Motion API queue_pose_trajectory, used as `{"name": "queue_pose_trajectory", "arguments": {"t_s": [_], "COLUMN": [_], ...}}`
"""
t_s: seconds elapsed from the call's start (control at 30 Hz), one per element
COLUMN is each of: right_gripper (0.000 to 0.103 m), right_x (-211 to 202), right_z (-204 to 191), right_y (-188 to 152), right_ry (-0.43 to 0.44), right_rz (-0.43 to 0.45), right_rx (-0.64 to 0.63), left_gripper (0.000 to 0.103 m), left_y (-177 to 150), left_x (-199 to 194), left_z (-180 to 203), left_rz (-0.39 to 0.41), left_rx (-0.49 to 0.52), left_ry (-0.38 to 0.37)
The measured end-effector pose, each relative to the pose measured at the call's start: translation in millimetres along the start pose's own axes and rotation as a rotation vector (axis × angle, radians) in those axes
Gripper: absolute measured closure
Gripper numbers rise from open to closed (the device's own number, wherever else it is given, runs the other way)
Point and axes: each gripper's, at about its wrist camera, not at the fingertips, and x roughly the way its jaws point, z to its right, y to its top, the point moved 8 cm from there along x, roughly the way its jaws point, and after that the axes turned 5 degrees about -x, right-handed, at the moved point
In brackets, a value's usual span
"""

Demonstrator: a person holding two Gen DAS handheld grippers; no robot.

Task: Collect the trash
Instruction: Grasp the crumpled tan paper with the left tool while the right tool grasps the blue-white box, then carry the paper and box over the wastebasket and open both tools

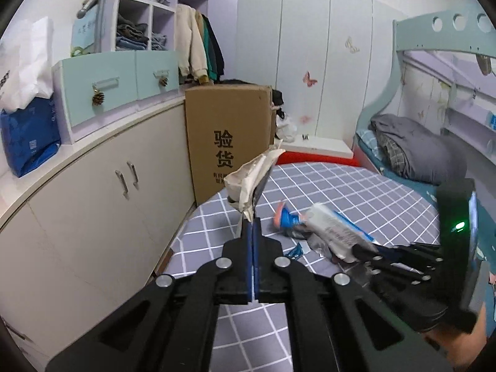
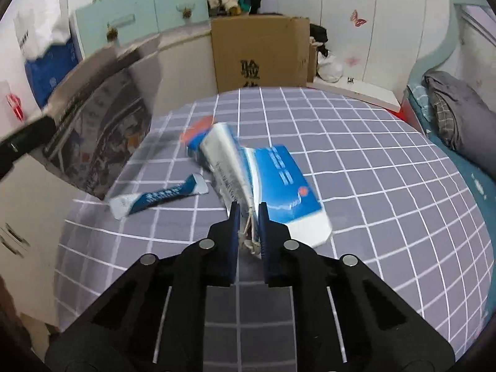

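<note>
My left gripper (image 1: 252, 221) is shut on a crumpled beige wrapper (image 1: 251, 179) and holds it above the checked table (image 1: 341, 186). My right gripper (image 2: 248, 209) is shut on the edge of a flattened blue and white carton (image 2: 276, 183) that lies on the checked table (image 2: 372, 170). The carton (image 1: 334, 226) also shows in the left wrist view, with the right gripper (image 1: 372, 255) on it. A small blue and white sachet (image 2: 161, 197) lies left of the carton. An orange and blue packet (image 2: 198, 130) lies behind it. The left gripper's wrapper appears blurred at the left of the right wrist view (image 2: 102, 130).
A tall cardboard box (image 1: 229, 142) stands behind the table next to white cabinets (image 1: 93, 192). A bed with a grey blanket (image 1: 415, 148) is at the right. A blue bag (image 1: 28, 136) sits on the cabinet top.
</note>
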Motion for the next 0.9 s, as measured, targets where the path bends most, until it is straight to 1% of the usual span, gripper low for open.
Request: {"name": "queue_pose_trajectory", "arguments": {"t_s": [0.1,0.2,0.27,0.37,0.5,0.67,0.8,0.9], "right_gripper": [0.092,0.092,0.092,0.092,0.092,0.092,0.092,0.092], "right_x": [-19.1,-37.9,-48.7,-66.7,-85.0,-91.6,-80.3,-67.4], "right_z": [4.5,4.6,-1.1,-21.6,-71.0,-148.1,-220.7,-264.1], "right_y": [0.3,1.3,5.4,13.2,22.9,23.8,12.1,-1.9], "right_ry": [0.001,0.017,0.024,0.053,0.124,0.228,0.335,0.388], "right_rz": [0.028,0.055,0.075,0.108,0.141,0.147,0.107,0.070], "right_rx": [0.019,0.042,0.042,0.023,-0.021,-0.099,-0.158,-0.197], "left_gripper": [0.103,0.103,0.103,0.103,0.103,0.103,0.103,0.103], "left_y": [-0.3,-1.1,-2.7,-5.0,-12.3,-31.8,-58.2,-81.7], "left_x": [-11.4,-28.0,-39.3,-59.3,-86.3,-112.1,-125.9,-128.0], "left_z": [-6.8,-14.7,-20.8,-37.8,-73.2,-125.3,-178.3,-218.9], "left_rz": [0.004,0.027,0.040,0.059,0.075,0.071,0.046,0.013], "left_rx": [-0.034,-0.046,-0.059,-0.091,-0.148,-0.212,-0.284,-0.337], "left_ry": [-0.030,-0.032,-0.032,-0.025,0.001,0.065,0.130,0.178]}}
